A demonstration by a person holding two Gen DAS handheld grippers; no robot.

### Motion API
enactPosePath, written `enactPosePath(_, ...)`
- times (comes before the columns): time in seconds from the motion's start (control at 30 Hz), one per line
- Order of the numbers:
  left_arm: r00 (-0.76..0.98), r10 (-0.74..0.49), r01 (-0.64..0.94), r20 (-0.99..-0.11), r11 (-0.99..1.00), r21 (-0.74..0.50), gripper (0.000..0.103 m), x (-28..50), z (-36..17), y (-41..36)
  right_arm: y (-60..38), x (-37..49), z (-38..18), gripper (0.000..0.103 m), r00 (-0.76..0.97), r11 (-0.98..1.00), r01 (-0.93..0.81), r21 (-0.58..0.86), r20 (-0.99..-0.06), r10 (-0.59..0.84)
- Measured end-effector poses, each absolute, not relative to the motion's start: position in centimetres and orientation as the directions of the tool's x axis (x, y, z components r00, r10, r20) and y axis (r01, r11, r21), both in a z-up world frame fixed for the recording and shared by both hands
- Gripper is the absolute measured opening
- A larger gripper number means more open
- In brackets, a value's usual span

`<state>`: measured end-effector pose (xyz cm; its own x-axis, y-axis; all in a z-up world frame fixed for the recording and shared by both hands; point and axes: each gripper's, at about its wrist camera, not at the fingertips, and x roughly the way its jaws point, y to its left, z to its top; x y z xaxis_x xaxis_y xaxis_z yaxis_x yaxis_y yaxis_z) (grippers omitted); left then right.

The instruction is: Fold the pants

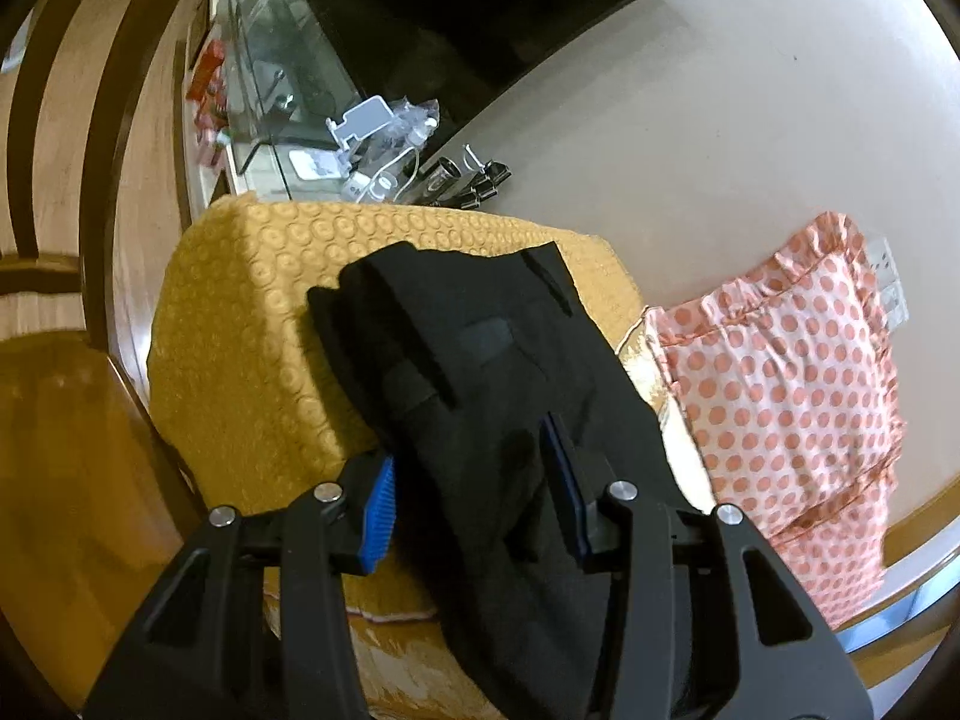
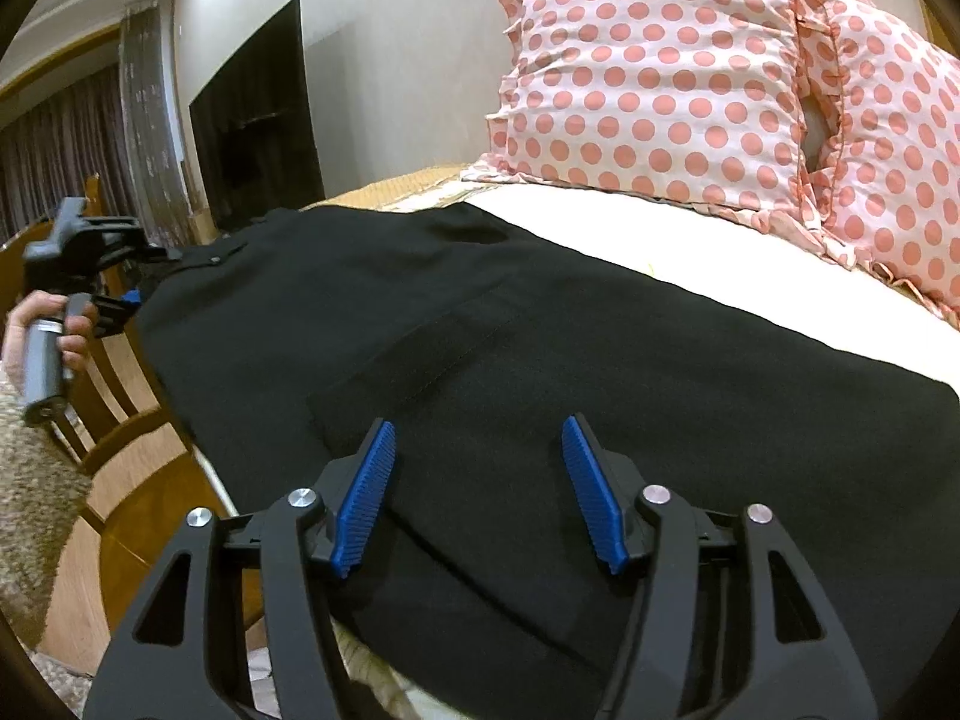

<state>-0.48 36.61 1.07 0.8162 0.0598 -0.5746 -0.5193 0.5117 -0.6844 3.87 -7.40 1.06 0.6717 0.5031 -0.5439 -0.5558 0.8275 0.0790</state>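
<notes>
Left gripper (image 1: 474,468): jaws wide, black pants (image 1: 480,360) bunched between the pads; whether they pinch is unclear.
Right gripper (image 2: 480,456): jaws wide, hovering over pants (image 2: 480,348) spread flat ahead.
Right view only: person's hand (image 2: 45,324) holding the left gripper.
Cut off: pants' near end.

Black pants (image 2: 480,324), pink-dotted white pillows (image 2: 654,78) (blue fingers (image 2: 369,495)), mustard blanket (image 1: 252,324).

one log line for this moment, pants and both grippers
pants: black, spread on bed | left gripper: open, fabric between fingers | right gripper: open over pants | pillows: beyond
</notes>
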Motion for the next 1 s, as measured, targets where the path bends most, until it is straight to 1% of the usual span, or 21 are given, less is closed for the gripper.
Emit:
enactPosePath(0.03, 0.809, 0.069, -0.527, -0.584, 0.524, -0.669, 0.031, -0.2, 1.1, 36.4, -7.7, 3.7, 1.2, 0.064, 0.678, 0.829, -0.554, 0.077, -0.536, 0.503)
enactPosePath(0.07, 0.803, 0.087, -0.536, -0.590, 0.538, -0.651, 0.024, -0.1, 1.3, 36.2, -8.1, 3.5, 1.4, 0.066, 0.686, 0.832, -0.549, 0.075, -0.529, 0.500)
enactPosePath(0.1, 0.803, 0.098, -0.538, -0.588, 0.543, -0.644, 0.019, -0.2, 1.4, 36.1, -8.7, 3.2, 1.5, 0.069, 0.698, 0.840, -0.539, 0.070, -0.521, 0.491)
enactPosePath(0.13, 0.807, 0.100, -0.534, -0.583, 0.547, -0.645, 0.014, -0.3, 1.6, 36.1, -9.1, 3.1, 1.6, 0.070, 0.703, 0.844, -0.531, 0.072, -0.518, 0.487)
enactPosePath(0.23, 0.816, 0.116, -0.515, -0.567, 0.591, -0.621, 0.012, -0.3, 3.1, 35.5, -11.1, 2.8, 1.8, 0.070, 0.718, 0.862, -0.496, 0.103, -0.509, 0.474)
enactPosePath(0.37, 0.826, 0.170, -0.474, -0.538, 0.725, -0.499, 0.011, 0.5, 6.8, 32.1, -14.2, 1.8, 2.1, 0.070, 0.760, 0.889, -0.436, 0.140, -0.471, 0.447)
enactPosePath(0.43, 0.846, 0.166, -0.418, -0.506, 0.795, -0.439, 0.011, 1.3, 9.4, 29.2, -16.0, 1.2, 2.4, 0.070, 0.785, 0.901, -0.402, 0.162, -0.445, 0.431)
enactPosePath(0.53, 0.879, 0.124, -0.307, -0.460, 0.885, -0.350, 0.011, 2.7, 13.1, 24.0, -19.0, 0.4, 2.5, 0.072, 0.826, 0.926, -0.327, 0.187, -0.420, 0.376)
enactPosePath(0.67, 0.911, 0.006, -0.109, -0.412, 0.968, -0.227, 0.010, 4.4, 16.7, 15.4, -23.4, -0.5, 2.2, 0.072, 0.866, 0.950, -0.202, 0.236, -0.410, 0.286)
enactPosePath(0.77, 0.909, -0.152, 0.110, -0.389, 0.986, -0.126, 0.010, 5.2, 18.1, 6.5, -26.3, -1.2, 1.6, 0.072, 0.880, 0.951, -0.118, 0.286, -0.413, 0.233)
enactPosePath(0.83, 0.883, -0.255, 0.238, -0.395, 0.967, -0.092, 0.010, 5.2, 17.8, 1.7, -28.3, -1.7, 1.0, 0.072, 0.885, 0.945, -0.058, 0.321, -0.421, 0.197)
enactPosePath(0.93, 0.804, -0.396, 0.436, -0.444, 0.900, -0.015, 0.010, 4.2, 15.0, -6.3, -30.2, -2.6, 0.3, 0.072, 0.888, 0.939, 0.006, 0.344, -0.433, 0.153)
enactPosePath(0.97, 0.770, -0.423, 0.485, -0.477, 0.874, 0.008, 0.010, 3.9, 13.6, -8.4, -30.6, -2.7, 0.2, 0.072, 0.888, 0.938, 0.021, 0.347, -0.437, 0.142)
enactPosePath(1.0, 0.722, -0.443, 0.538, -0.531, 0.843, 0.029, 0.010, 3.7, 11.5, -10.8, -31.0, -2.9, 0.0, 0.072, 0.888, 0.936, 0.031, 0.349, -0.439, 0.135)
